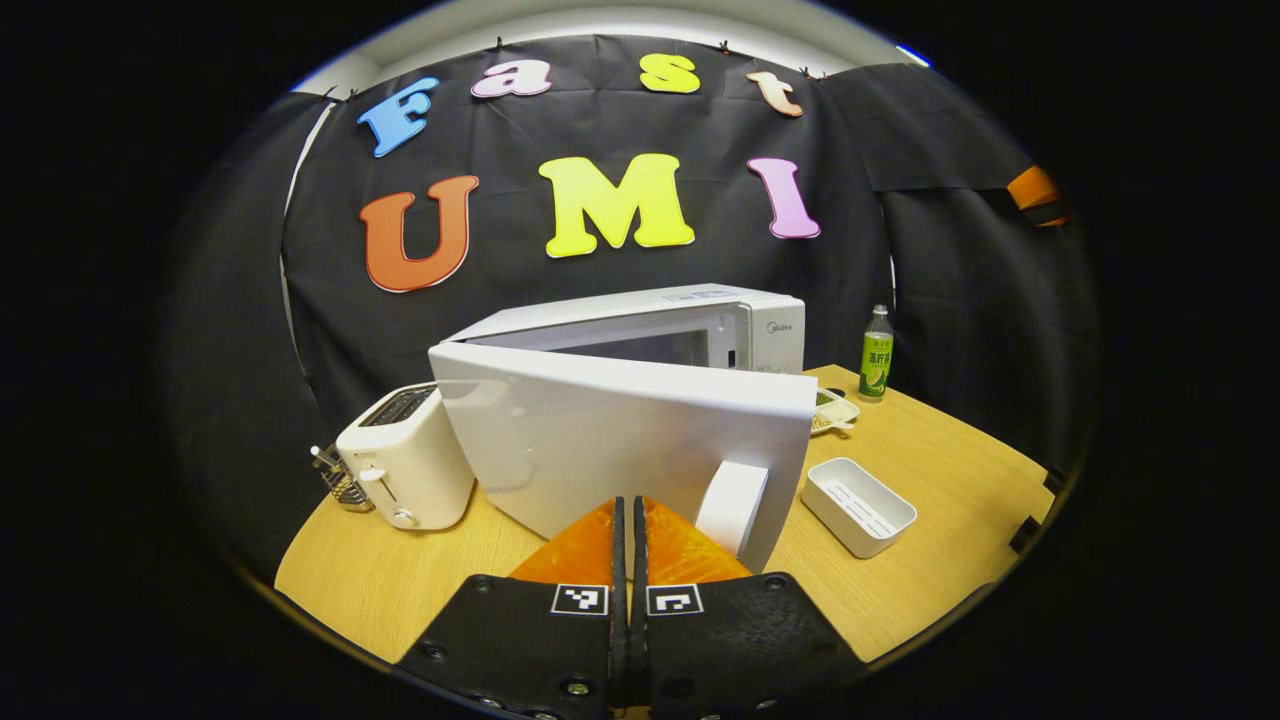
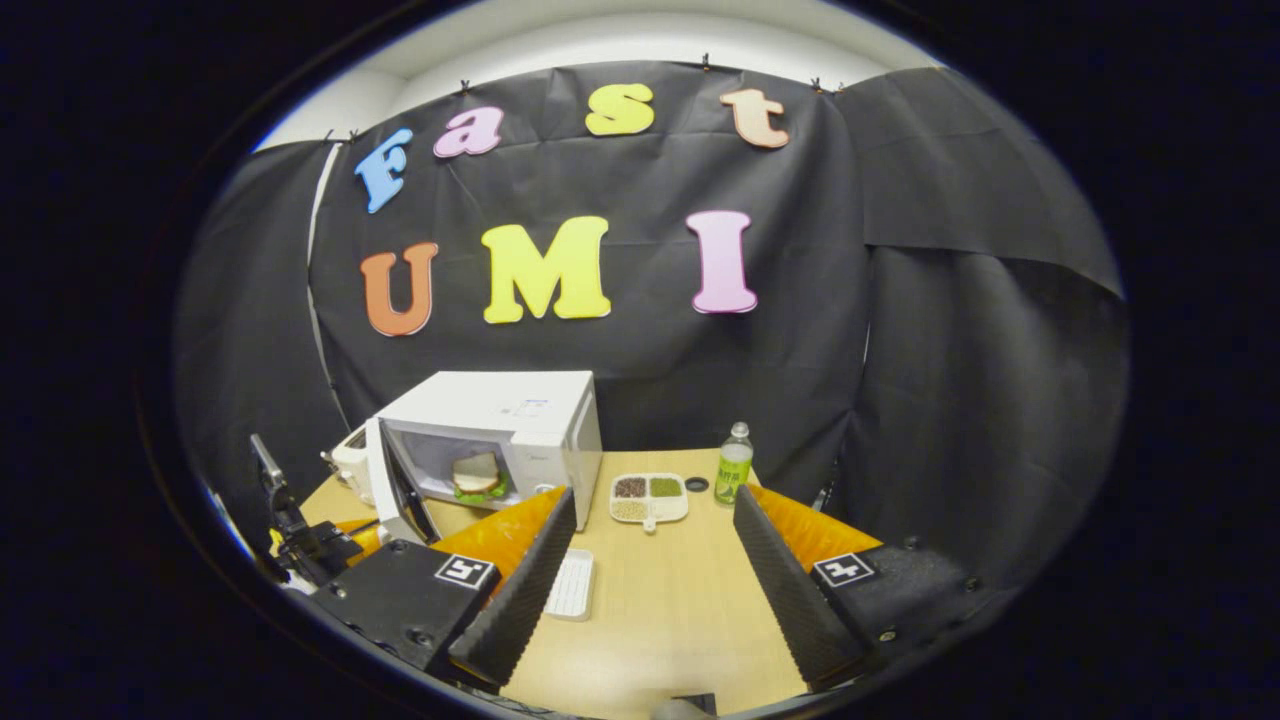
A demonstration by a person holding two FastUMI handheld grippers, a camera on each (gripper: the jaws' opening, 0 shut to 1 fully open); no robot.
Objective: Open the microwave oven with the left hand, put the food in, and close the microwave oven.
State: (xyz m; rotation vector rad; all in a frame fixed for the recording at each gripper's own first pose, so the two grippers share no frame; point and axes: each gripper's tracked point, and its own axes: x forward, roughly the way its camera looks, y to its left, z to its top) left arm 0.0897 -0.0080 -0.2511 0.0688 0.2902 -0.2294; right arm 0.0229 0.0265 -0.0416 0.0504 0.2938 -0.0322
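1. White microwave oven (image 1: 640,330): door (image 1: 620,450) partly swung out, its handle (image 1: 732,505) just ahead of the left gripper (image 1: 628,520), to the right of the tips.
2. Left gripper: fingers pressed together, apparently holding nothing.
3. Right gripper (image 2: 655,530): fingers spread wide, empty.
4. Sandwich (image 2: 478,474): inside the oven cavity, ahead-left of the right gripper.
5. Sectioned dish (image 2: 649,497), bottle (image 2: 734,463): ahead, between its fingers.

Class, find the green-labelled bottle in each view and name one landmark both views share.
Left gripper view: the bottle stands at right, on the table's far edge, right of the microwave.
Right gripper view: the bottle stands right of centre, beside the divided snack tray.
Shared landmark: the microwave, door open.
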